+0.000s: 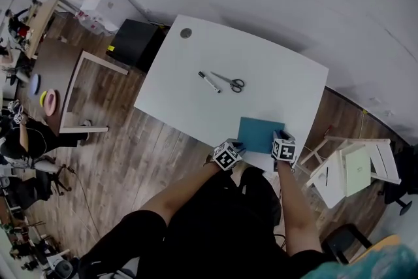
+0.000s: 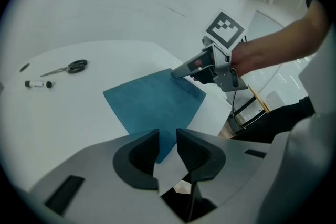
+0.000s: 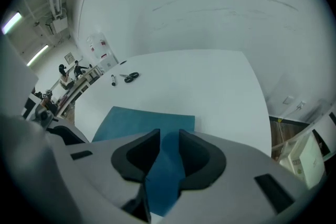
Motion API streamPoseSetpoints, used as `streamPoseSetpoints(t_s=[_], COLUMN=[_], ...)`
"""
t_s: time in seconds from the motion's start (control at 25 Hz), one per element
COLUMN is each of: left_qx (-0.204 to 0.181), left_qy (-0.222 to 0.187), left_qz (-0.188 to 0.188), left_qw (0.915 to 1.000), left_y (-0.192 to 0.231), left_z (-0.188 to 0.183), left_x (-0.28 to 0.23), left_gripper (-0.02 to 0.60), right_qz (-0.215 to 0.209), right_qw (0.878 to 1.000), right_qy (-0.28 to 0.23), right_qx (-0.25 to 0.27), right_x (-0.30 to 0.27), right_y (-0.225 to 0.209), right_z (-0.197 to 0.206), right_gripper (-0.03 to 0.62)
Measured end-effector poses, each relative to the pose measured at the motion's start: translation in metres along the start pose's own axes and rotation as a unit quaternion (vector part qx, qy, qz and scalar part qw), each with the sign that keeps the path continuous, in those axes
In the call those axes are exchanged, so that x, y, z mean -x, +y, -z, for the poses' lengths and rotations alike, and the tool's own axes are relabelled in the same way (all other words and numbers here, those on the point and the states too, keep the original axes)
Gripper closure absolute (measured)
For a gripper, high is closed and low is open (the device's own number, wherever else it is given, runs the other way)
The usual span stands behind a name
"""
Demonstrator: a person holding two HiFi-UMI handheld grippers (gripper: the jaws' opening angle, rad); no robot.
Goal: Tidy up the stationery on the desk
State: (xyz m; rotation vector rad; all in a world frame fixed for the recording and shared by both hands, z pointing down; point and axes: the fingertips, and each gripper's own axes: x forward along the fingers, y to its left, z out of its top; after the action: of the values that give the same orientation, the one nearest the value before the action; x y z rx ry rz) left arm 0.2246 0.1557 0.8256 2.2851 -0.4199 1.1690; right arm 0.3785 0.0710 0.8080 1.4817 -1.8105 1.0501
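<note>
A blue sheet (image 1: 260, 134) lies at the near edge of the white desk (image 1: 189, 108). My left gripper (image 1: 238, 149) is shut on its near left corner; in the left gripper view that corner (image 2: 157, 107) rises between the jaws of the left gripper (image 2: 167, 145). My right gripper (image 1: 281, 140) is shut on the sheet's right side, and the right gripper view shows the sheet (image 3: 147, 123) running up into the right gripper (image 3: 169, 152). From the left gripper view, the right gripper (image 2: 176, 73) pinches the far corner. Scissors (image 1: 232, 82) and a marker (image 1: 209, 82) lie mid-desk.
A round cable hole (image 1: 186, 32) sits at the desk's far corner. A black box (image 1: 134, 44) stands on the floor beyond the desk's left side, near a wooden frame (image 1: 85, 95). White folding furniture (image 1: 353, 166) stands to the right.
</note>
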Motion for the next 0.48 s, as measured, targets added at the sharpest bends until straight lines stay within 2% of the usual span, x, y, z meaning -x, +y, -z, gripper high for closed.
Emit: streamPoseSetpoints(t_s=[0.08,0.16,0.36,0.48], left_qx=[0.008,-0.009,-0.052,-0.074], left_qy=[-0.008,-0.023,-0.045,-0.031], left_qz=[0.019,0.031,0.032,0.026], left_qw=[0.9998,0.9992,0.9971,0.9964], left_y=[-0.001,0.001,0.024,0.040], left_z=[-0.006,-0.017,-0.056,-0.074], left_x=[0.006,0.011,0.016,0.008], left_gripper=[0.477,0.477,0.475,0.475], right_qz=[-0.021,-0.027,-0.009,0.006], right_qw=[1.000,0.999,0.997,0.995], right_qy=[-0.007,-0.020,-0.020,-0.008], right_qx=[-0.021,-0.040,-0.076,-0.098], right_x=[0.007,0.020,0.046,0.056], right_y=[0.009,0.015,0.023,0.022], right_z=[0.002,0.005,0.042,0.074], right_gripper=[0.476,0.474,0.474,0.474])
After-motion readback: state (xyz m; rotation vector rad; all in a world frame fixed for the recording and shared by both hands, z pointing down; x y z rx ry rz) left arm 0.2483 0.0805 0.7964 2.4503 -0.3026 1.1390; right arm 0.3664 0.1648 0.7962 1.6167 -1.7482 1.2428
